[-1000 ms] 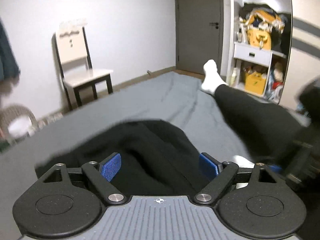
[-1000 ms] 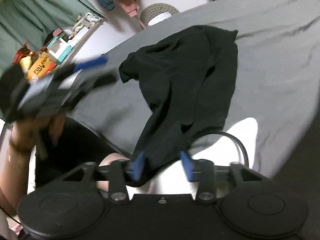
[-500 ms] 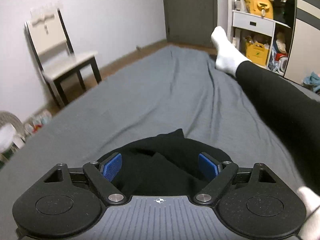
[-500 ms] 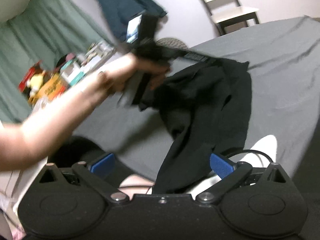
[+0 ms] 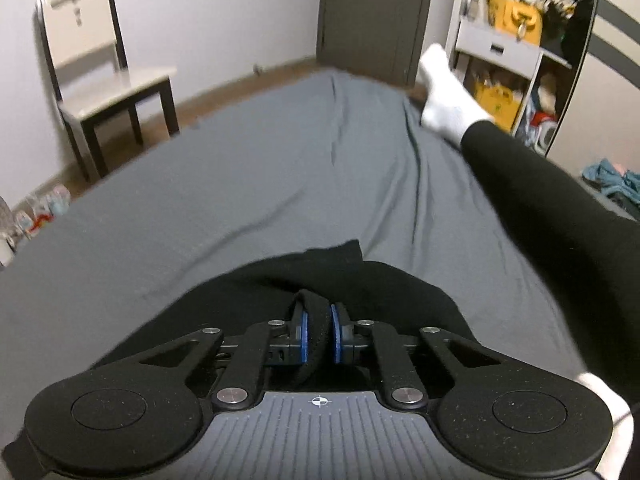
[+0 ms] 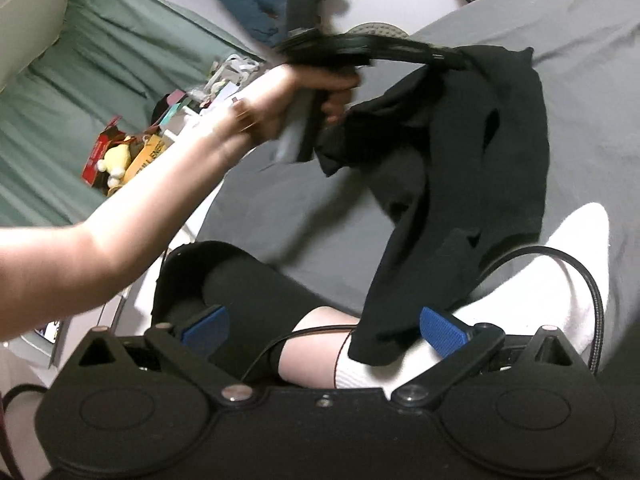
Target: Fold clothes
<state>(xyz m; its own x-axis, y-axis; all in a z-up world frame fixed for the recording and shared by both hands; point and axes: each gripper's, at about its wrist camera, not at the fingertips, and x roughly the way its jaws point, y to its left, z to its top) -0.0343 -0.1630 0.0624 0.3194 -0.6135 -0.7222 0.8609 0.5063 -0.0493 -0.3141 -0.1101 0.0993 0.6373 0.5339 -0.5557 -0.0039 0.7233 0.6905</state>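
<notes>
Black garment (image 6: pixel 472 152) pinched in left gripper (image 5: pixel 318 330), right gripper (image 6: pixel 324 330) spread just beside its hem

The left gripper (image 5: pixel 318 334) has its blue-padded jaws pinched together on a fold of black garment (image 5: pixel 360 292); a bare left hand (image 6: pixel 296 100) grips its handle, forearm extended; the right gripper (image 6: pixel 324 326) sits with jaws spread wide, clamping nothing.

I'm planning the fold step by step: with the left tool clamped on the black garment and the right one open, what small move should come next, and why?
Probably close the right tool on the garment's near edge. Its pads are spread wide with the black garment drooping between them over a white sock, ungripped, while the left tool already pinches a fold of it. Two grips would let the cloth be spread.
</notes>
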